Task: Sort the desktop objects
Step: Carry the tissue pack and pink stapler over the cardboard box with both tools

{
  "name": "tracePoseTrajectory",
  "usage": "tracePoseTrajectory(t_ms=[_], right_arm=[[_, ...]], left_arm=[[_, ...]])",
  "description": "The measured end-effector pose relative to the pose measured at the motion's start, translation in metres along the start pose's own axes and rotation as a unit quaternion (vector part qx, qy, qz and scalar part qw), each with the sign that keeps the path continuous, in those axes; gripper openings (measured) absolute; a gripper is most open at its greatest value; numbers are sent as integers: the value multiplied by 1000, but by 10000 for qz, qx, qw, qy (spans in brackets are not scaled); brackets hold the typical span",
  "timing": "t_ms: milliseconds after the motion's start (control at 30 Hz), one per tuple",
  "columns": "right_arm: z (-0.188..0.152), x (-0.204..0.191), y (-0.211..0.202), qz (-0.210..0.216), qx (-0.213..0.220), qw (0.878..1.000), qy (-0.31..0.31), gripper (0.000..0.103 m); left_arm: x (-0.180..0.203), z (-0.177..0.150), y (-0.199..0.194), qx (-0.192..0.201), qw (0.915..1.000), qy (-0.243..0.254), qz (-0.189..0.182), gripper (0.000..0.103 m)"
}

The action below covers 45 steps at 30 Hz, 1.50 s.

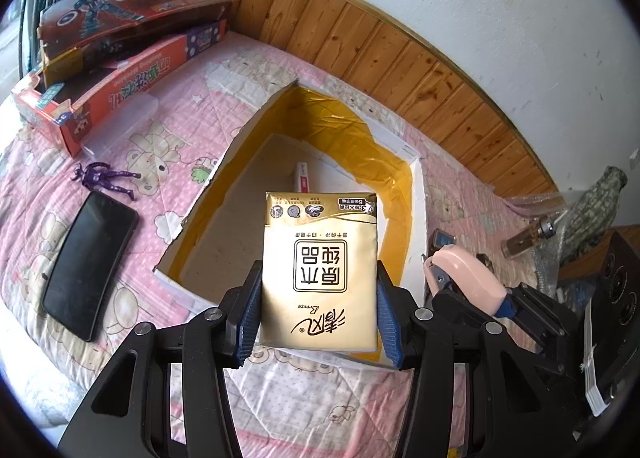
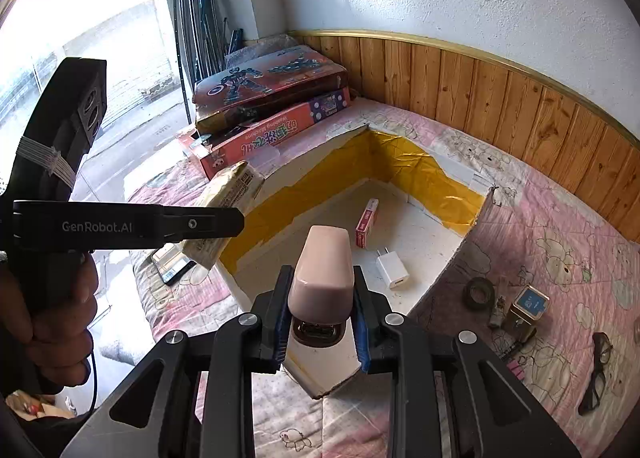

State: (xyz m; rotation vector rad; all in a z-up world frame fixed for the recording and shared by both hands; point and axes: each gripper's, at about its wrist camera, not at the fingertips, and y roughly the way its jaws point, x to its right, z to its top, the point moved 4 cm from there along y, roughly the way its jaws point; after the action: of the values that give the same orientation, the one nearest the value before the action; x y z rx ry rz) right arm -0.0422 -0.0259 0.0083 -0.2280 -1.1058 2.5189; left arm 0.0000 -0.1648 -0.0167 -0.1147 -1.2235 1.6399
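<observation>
Tissue pack (image 1: 320, 270), gold with black print, sits clamped between the blue pads of the left tool (image 1: 318, 318), held upright over the near edge of the open cardboard box (image 1: 416, 217) with its yellow-taped inner walls. The right tool (image 2: 320, 322) is clenched on a pink stapler (image 2: 322, 282), held over the same box from its other corner.

Only the right wrist view reveals the full box floor — a small red carton (image 2: 367, 222) lying beside a white charger plug (image 2: 392, 270); from the left wrist view just the carton's end peeks out above the tissue pack. That right view also catches a roll of dark tape (image 2: 478, 293), a small blue-topped box (image 2: 530, 304) and black eyeglasses (image 2: 598, 372) on the pink quilt (image 2: 560, 225).

The left wrist view alone shows a purple toy figure (image 1: 106, 177) just beyond a black phone (image 1: 90, 266) left of the box — and a glass bottle (image 1: 528, 240) near a patterned cloth at far right. Both views show the stacked toy boxes (image 1: 132, 17) at the quilt's far corner.
</observation>
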Motion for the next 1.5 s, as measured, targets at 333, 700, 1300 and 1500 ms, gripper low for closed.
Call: tracePoseTrajectory(t_ms=[333, 700, 1300, 1500], right_arm=[[24, 22, 40, 87, -365, 9992, 111, 28], [45, 44, 84, 35, -866, 9962, 17, 28], [64, 84, 158, -326, -1880, 9811, -323, 28], [67, 96, 184, -397, -2273, 9725, -301, 28]], left_arm=[[-1, 9, 41, -506, 9978, 321, 290, 52], [1, 19, 73, -875, 9927, 638, 532, 52], [0, 24, 110, -1665, 9794, 1005, 552, 52], [-6, 21, 124, -2074, 9713, 1033, 536, 52]])
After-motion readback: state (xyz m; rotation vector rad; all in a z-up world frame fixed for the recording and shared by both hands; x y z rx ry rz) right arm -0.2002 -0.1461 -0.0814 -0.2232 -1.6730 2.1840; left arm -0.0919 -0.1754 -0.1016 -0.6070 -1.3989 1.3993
